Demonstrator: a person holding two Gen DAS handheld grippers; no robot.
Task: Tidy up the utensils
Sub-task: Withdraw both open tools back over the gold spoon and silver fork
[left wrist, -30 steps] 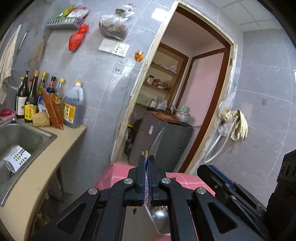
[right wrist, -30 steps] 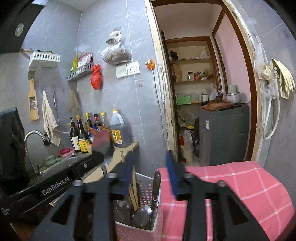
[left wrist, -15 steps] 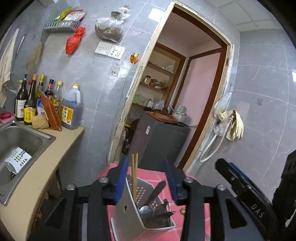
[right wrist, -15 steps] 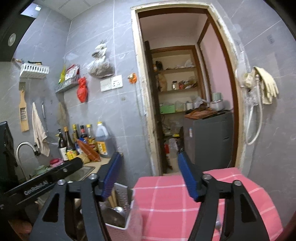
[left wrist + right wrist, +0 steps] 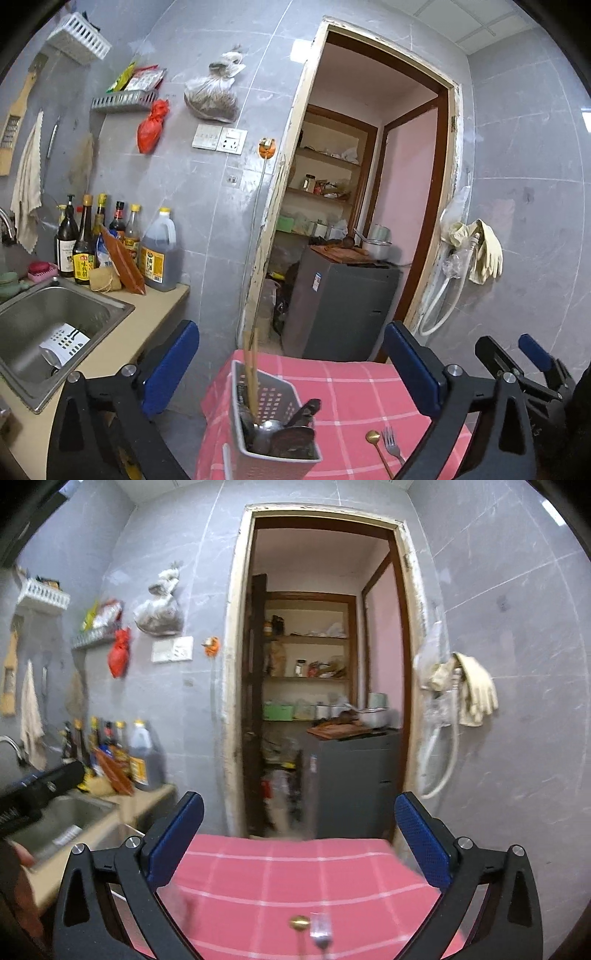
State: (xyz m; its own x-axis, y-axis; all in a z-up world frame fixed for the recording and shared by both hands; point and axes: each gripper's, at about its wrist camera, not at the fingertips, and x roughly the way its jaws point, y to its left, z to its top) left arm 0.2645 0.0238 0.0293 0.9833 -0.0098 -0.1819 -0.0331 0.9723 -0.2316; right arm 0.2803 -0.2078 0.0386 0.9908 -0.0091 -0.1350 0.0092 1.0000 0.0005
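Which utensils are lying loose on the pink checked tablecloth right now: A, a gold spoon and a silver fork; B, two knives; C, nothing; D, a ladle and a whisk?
A: a gold-bowled spoon and a silver metal fork lie side by side on the pink checked tablecloth, right of the white perforated plastic utensil holder.

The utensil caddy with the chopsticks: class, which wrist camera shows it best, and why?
The left wrist view. The white utensil caddy stands sharp on the pink checked cloth, chopsticks upright and spoons inside. The right wrist view is blurred and shows no caddy.
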